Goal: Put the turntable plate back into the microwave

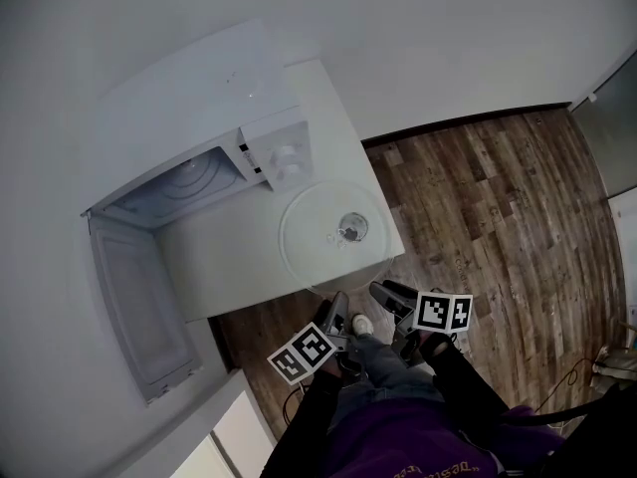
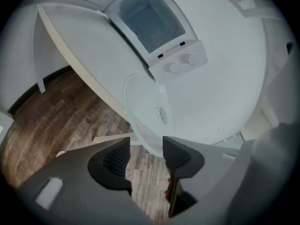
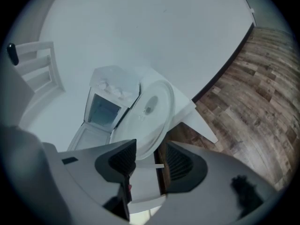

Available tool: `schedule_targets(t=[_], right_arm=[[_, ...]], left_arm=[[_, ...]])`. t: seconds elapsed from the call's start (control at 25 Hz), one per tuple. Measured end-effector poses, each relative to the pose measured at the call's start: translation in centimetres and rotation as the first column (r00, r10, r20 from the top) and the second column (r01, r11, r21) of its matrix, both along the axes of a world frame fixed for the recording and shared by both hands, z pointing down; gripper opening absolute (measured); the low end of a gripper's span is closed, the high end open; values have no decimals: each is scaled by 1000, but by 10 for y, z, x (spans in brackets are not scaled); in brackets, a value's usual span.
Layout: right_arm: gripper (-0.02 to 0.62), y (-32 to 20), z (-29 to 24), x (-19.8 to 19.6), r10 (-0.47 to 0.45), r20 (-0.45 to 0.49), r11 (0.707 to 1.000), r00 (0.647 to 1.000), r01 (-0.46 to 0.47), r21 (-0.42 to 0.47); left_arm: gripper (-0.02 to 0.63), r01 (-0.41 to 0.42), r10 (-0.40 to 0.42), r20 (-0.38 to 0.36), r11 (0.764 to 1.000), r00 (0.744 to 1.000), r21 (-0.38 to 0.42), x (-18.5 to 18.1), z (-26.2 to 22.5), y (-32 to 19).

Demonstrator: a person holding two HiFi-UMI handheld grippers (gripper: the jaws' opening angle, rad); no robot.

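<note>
– Jaws first: how do they stand?
– Left gripper [image 2: 146, 146] spread wide, nothing pinched; right gripper [image 3: 151, 151] likewise spread and empty; both hang just off the counter's [image 1: 219, 267] near edge.
– And the turntable plate [image 1: 314, 237]?
– Flat on the counter, in front of the dials [image 1: 289, 157] of the microwave [image 1: 199, 118]; its near rim juts past the edge; the door [image 1: 139, 317] stands open; wooden floor [image 1: 488, 197] beyond.
</note>
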State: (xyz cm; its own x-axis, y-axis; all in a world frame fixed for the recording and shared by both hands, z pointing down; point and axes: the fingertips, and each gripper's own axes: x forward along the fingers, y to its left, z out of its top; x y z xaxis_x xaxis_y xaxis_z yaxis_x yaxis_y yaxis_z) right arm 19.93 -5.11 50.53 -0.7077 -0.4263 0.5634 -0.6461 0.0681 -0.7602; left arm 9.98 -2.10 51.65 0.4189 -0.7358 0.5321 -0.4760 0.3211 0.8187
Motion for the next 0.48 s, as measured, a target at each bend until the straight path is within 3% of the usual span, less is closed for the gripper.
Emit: schedule_targets(t=[0.2, 0.48], right_arm=[[189, -7, 8, 0, 116, 107, 991, 987, -108, -79], [189, -10, 18, -11, 143, 165, 985, 976, -124, -119]], left_arm=[[209, 58, -61, -111, 998, 992, -36, 7, 13, -4], [209, 129, -136, -204, 991, 969, -48, 10, 24, -19]])
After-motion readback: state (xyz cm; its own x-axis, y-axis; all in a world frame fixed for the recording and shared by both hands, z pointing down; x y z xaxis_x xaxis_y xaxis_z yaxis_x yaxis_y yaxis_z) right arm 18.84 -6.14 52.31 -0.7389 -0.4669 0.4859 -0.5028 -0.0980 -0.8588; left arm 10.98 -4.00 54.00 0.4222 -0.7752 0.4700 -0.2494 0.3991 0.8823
